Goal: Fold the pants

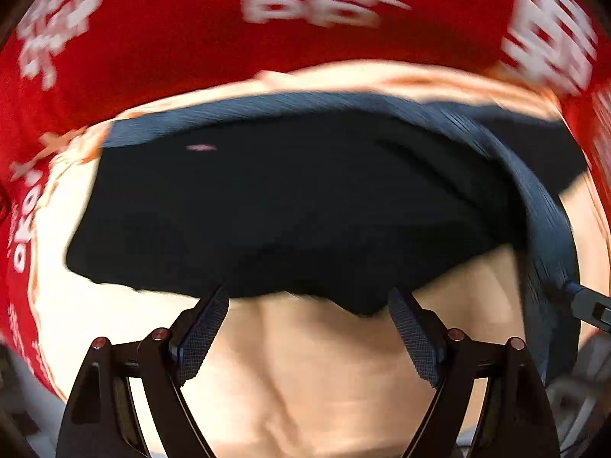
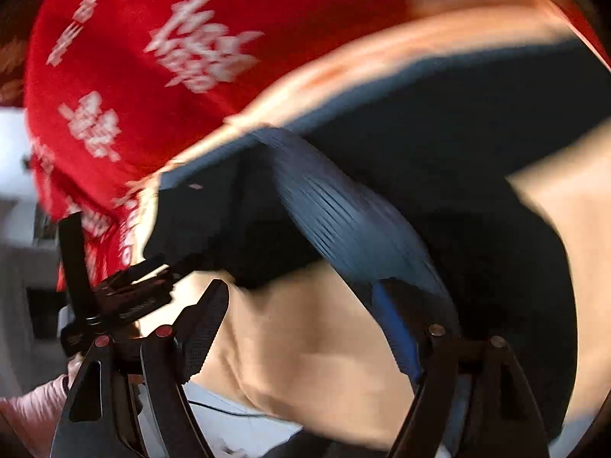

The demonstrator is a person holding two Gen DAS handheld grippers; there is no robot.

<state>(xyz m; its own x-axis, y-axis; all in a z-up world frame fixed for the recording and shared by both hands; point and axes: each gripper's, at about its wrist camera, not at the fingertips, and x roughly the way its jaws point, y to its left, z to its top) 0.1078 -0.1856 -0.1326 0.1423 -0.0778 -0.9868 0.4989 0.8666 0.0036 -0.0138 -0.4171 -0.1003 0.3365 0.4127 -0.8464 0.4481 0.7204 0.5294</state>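
Pants (image 1: pixel 290 198): one dark pair, bunched into a wide heap on a pale peach cloth (image 1: pixel 317 374) that covers the work surface. A ribbed blue-grey waistband (image 1: pixel 550 236) runs along the heap's far edge and curls down its right side in the left wrist view. Beyond the peach cloth lies one red cloth with white lettering (image 1: pixel 152 38), seen in both views. Both pictures are smeared with motion blur, so fine detail is lost.

Two grippers show, one per camera. The left gripper (image 1: pixel 307 307) points at the near hem of the pants, its two fingers spread wide with bare peach cloth between them; the tips sit right at the dark fabric's edge and clamp nothing. At the right border of that view, the tip of the other tool (image 1: pixel 592 307) appears just beside the waistband.

The right gripper (image 2: pixel 305 297) is tilted, coming at the pants (image 2: pixel 477 145) from the side. Its fingers are also spread apart. The waistband (image 2: pixel 343 221) drapes in an arc over the right-hand finger, whose blue pad (image 2: pixel 397 339) shows beneath the ribbing; nothing is pinched between the two fingers. At the lower left, the left gripper (image 2: pixel 168 267) reaches toward the fabric's corner, held in a hand wearing a pink glove (image 2: pixel 46 400).
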